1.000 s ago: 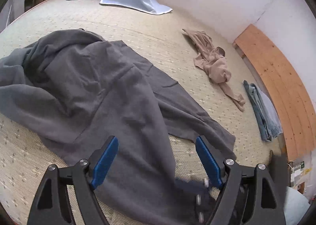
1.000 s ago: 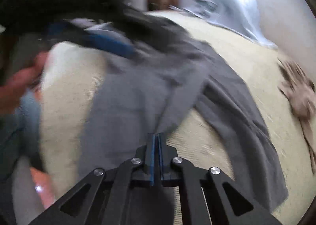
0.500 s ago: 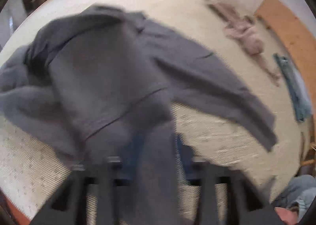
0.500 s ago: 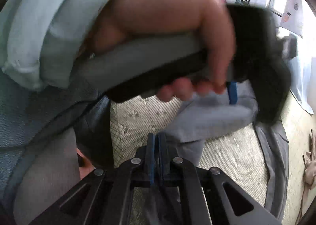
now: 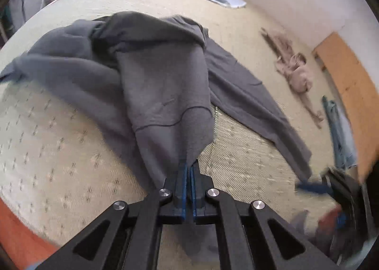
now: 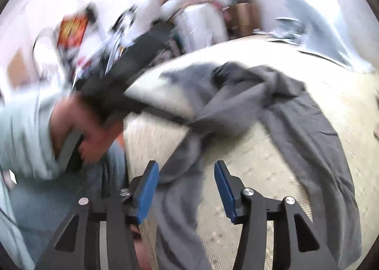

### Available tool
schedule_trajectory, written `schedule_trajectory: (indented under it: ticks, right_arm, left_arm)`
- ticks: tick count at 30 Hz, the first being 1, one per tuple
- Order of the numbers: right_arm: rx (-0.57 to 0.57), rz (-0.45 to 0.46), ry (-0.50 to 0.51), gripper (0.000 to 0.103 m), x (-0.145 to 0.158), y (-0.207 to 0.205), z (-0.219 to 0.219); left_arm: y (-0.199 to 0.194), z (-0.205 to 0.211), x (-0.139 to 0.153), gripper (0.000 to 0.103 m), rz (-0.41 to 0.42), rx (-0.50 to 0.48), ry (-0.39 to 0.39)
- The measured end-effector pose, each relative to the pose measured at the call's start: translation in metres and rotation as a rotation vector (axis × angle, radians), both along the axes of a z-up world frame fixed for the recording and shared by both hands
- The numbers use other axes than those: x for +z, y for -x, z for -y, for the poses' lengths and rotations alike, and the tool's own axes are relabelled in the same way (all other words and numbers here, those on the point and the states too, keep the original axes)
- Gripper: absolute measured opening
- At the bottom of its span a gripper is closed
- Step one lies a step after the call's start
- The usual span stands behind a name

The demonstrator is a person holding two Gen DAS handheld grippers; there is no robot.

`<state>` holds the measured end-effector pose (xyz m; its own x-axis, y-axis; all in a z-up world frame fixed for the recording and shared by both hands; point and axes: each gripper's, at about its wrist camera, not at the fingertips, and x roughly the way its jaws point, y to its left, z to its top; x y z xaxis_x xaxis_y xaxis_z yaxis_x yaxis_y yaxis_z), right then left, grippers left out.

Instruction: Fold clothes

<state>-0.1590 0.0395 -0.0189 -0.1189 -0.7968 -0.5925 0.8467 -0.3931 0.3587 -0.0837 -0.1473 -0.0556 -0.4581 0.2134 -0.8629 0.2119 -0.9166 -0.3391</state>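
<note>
The grey sweatshirt (image 5: 163,85) lies spread and bunched on the beige mat (image 5: 59,146), one part drawn up toward the left gripper (image 5: 188,170), whose blue pads are pressed together on a pinch of its cloth. The right gripper (image 6: 187,189) hovers with its pads wide apart over another stretch of the same fabric, gripping nothing. The knit looks thick, soft and limp: it should sag and drag rather than slide, and hold best at a seam, cuff or hem. The long sleeve (image 5: 260,113) trails off to the right; the right wrist view is blurred, so which edge lies under that gripper is uncertain. The mat is open around the garment; the tan garment (image 5: 296,75) and the folded blue cloth (image 5: 336,128) lie well apart.
</note>
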Motion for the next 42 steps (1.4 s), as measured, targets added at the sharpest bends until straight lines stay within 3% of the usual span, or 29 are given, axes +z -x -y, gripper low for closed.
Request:
schedule_trajectory:
  ticks: [4,8,12,18,22,25,27,35,38,42]
  right_arm:
    - [-0.107,0.226,0.136,0.055,-0.013,0.035,-0.011]
    - [-0.138,0.434,0.136,0.055,-0.043,0.058,0.008]
    - [-0.146,0.583,0.191,0.055,-0.067,0.064,0.023]
    - [-0.186,0.834,0.404,0.056,-0.094,0.075,0.042]
    - [-0.26,0.985,0.518,0.056,-0.115,0.077,0.05]
    - [-0.305,1.038,0.54,0.056,-0.123,0.078,0.058]
    - [-0.349,0.956,0.509,0.055,-0.112,0.079,0.057]
    - [-0.458,0.366,0.172,0.055,-0.039,0.096,0.038]
    - [-0.441,0.27,0.029,0.055,-0.037,0.099,0.047]
    - [-0.393,0.225,-0.107,0.055,-0.053,0.106,0.069]
  left_arm:
    - [-0.018,0.004,0.011,0.002,-0.055,0.006,-0.044]
    - [-0.037,0.009,0.021,0.001,-0.11,0.013,-0.088]
    - [-0.045,0.014,0.032,0.001,-0.189,-0.011,-0.181]
    - [-0.051,0.019,0.049,0.001,-0.293,-0.059,-0.292]
    - [-0.055,0.017,0.056,0.001,-0.312,-0.081,-0.301]
    - [-0.06,0.017,0.063,0.001,-0.316,-0.108,-0.287]
    - [-0.065,0.015,0.072,0.001,-0.332,-0.129,-0.279]
    - [-0.106,0.04,0.118,0.001,-0.434,-0.106,-0.253]
    - [-0.117,0.051,0.132,0.001,-0.464,-0.084,-0.238]
    - [-0.131,0.066,0.151,0.001,-0.504,-0.054,-0.218]
